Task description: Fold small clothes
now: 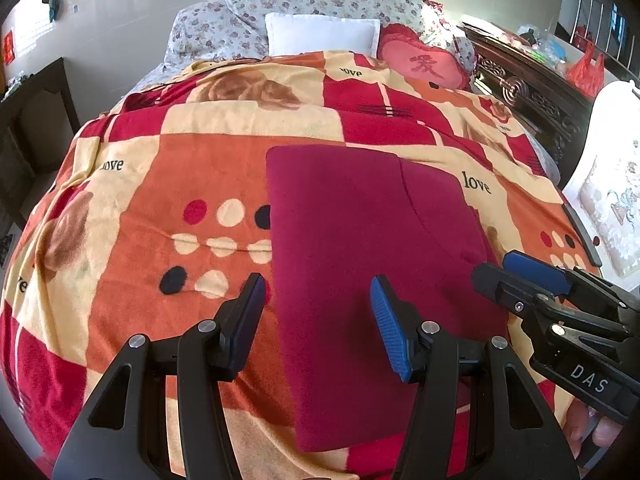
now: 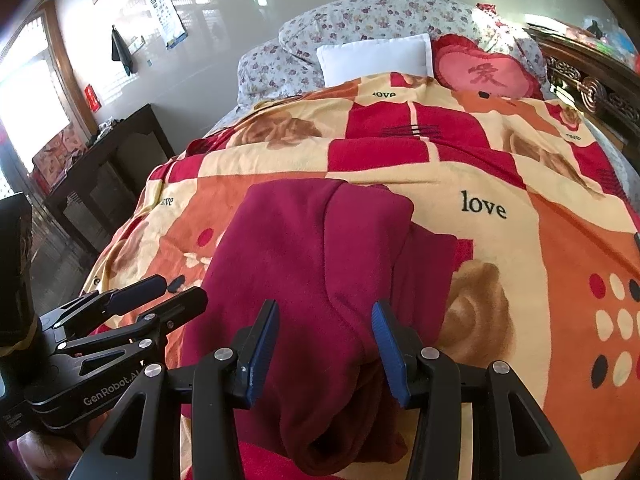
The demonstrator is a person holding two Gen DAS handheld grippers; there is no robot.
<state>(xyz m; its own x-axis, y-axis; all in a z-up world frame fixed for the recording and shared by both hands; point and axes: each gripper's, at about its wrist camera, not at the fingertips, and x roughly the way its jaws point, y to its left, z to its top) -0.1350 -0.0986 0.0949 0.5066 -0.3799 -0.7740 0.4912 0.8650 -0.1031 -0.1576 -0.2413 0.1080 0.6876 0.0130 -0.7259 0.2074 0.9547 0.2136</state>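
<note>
While both hand-held grippers (image 1: 318,296) (image 2: 325,322) hover parted and empty, the maroon garment (image 1: 360,240) lies folded rectangular.

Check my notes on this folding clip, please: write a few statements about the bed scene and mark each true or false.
1. The maroon garment lies folded on the patterned blanket. True.
2. The left tool is clamped on the garment. False: its jaws stand open, nothing between the pads.
3. A white pillow lies at the far end of the bed. True.
4. The heart-shaped cushion is blue. False: it is red and pink.
5. The right tool hovers open over the garment. True.
</note>
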